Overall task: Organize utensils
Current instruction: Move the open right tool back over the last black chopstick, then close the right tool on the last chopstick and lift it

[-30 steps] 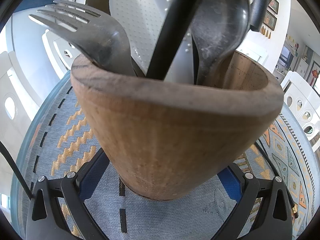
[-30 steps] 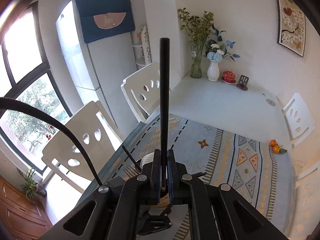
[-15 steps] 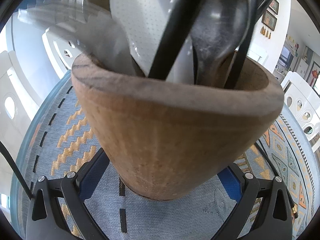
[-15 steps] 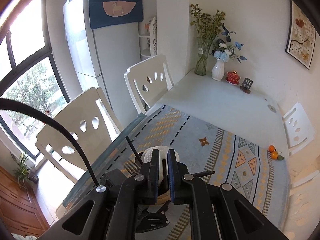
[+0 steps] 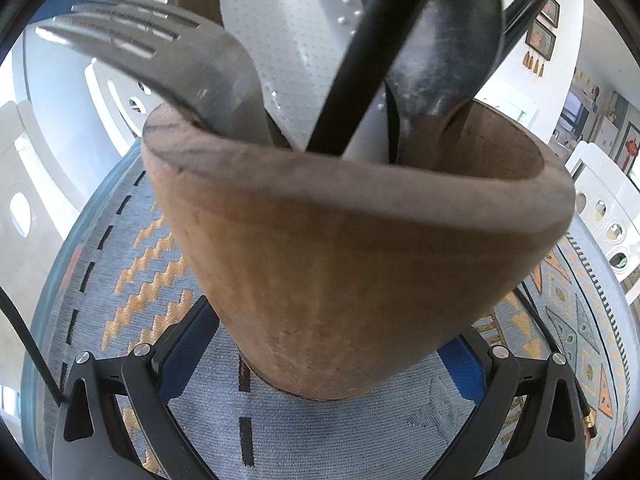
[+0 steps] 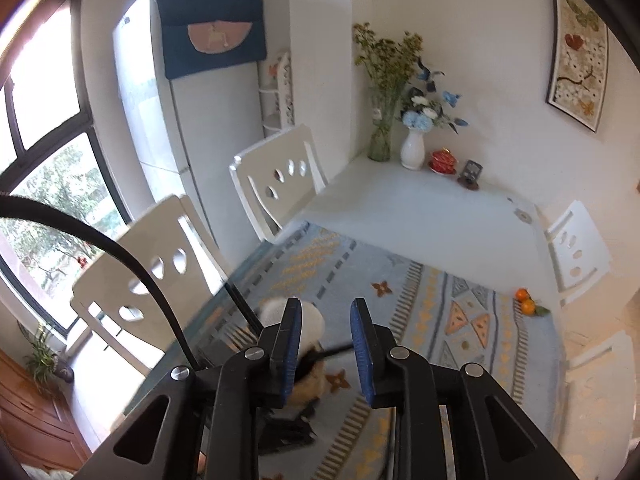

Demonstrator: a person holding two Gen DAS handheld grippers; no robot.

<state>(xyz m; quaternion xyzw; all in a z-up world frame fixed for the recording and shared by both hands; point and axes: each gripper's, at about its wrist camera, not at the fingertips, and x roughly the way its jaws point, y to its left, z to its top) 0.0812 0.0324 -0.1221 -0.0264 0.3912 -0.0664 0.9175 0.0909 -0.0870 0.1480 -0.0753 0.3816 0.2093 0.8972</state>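
Fork (image 5: 188, 64), spoon (image 5: 444, 48) in wooden holder (image 5: 360, 272)

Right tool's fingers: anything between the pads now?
Nothing is held. In the right wrist view the right tool stands open, and its gap shows only the patterned mat and a thin black handle below.

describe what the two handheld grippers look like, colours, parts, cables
Both the left gripper and the right gripper share one design: matte black plastic linkage arms with triangular cutouts, round silver pivot bolts, and flat fingers faced with blue pads. A black cable arcs past the left side of each view. No markings, sleeves or hands are visible.
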